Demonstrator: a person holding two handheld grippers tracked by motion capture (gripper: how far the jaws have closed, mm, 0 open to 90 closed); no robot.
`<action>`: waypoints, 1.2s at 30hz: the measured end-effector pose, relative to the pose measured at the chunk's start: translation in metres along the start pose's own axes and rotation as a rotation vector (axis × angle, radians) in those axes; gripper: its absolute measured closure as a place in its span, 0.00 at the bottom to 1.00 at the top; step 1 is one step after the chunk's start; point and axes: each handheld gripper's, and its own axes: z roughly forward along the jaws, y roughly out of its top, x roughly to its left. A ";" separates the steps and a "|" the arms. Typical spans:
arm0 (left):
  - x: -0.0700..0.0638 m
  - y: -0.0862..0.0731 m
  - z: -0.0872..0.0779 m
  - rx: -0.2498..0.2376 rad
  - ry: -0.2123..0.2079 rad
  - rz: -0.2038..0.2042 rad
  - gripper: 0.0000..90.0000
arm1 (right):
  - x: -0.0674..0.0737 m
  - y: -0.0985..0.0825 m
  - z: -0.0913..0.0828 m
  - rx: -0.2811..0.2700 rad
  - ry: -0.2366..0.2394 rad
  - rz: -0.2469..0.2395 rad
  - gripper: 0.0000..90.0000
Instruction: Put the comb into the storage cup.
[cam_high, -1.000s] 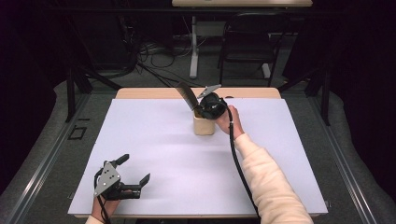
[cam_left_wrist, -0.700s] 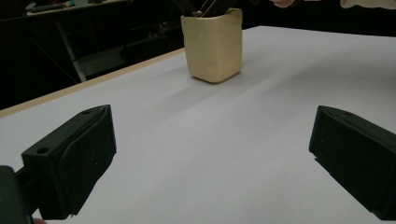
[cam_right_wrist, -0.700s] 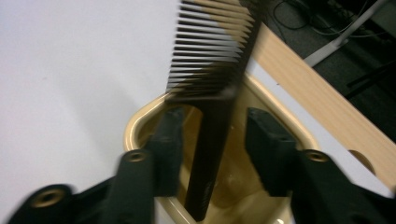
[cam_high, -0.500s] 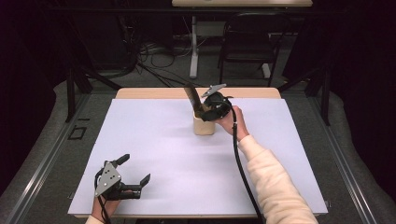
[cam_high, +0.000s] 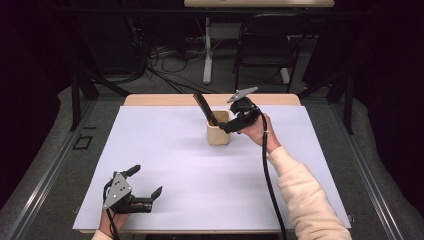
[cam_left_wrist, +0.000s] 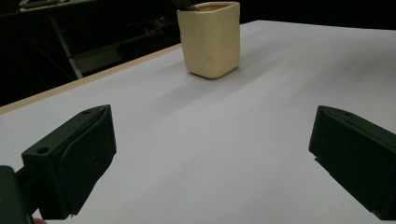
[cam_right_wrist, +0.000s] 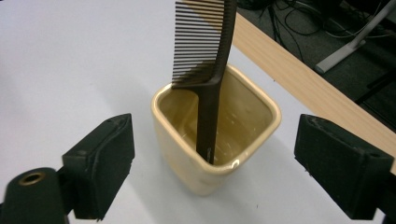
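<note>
Two grippers are at work over a white-covered table (cam_high: 165, 150): the right gripper (cam_high: 224, 126) hangs just beside the cream square cup (cam_high: 218, 131) near the middle of the far edge, and the left gripper (cam_high: 146, 184) rests at the near left corner with its jaws spread wide on nothing. Inside the cup stands a black comb (cam_right_wrist: 205, 70), handle down on the bottom and teeth up, leaning against the rim toward the far left. The right gripper's jaws have just been opening; in the right gripper view they stand released on either side of the cup with nothing pressed between them, so the comb looks delivered and free. The risk from here is in the withdrawal. The comb stands tall and tilted, its top well above the rim, so a jaw or the trailing cable (cam_high: 267, 175) brushing it as the hand pulls away could lever it out or tip the light cup over. The cup also sits close to the far edge, so a nudge that way could send it toward the bare wooden strip (cam_high: 160, 100). A clean lift upward before drawing back seems the safest course.
</note>
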 end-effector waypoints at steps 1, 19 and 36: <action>0.000 0.000 0.000 -0.001 0.001 0.001 0.01 | 0.000 -0.001 -0.002 0.001 0.002 0.005 0.11; 0.000 -0.001 0.002 0.013 -0.001 -0.001 0.00 | 0.009 -0.031 -0.023 0.087 0.067 -0.017 0.00; 0.000 -0.001 0.003 0.019 -0.004 0.002 0.00 | 0.025 -0.071 -0.041 0.087 0.105 -0.012 0.00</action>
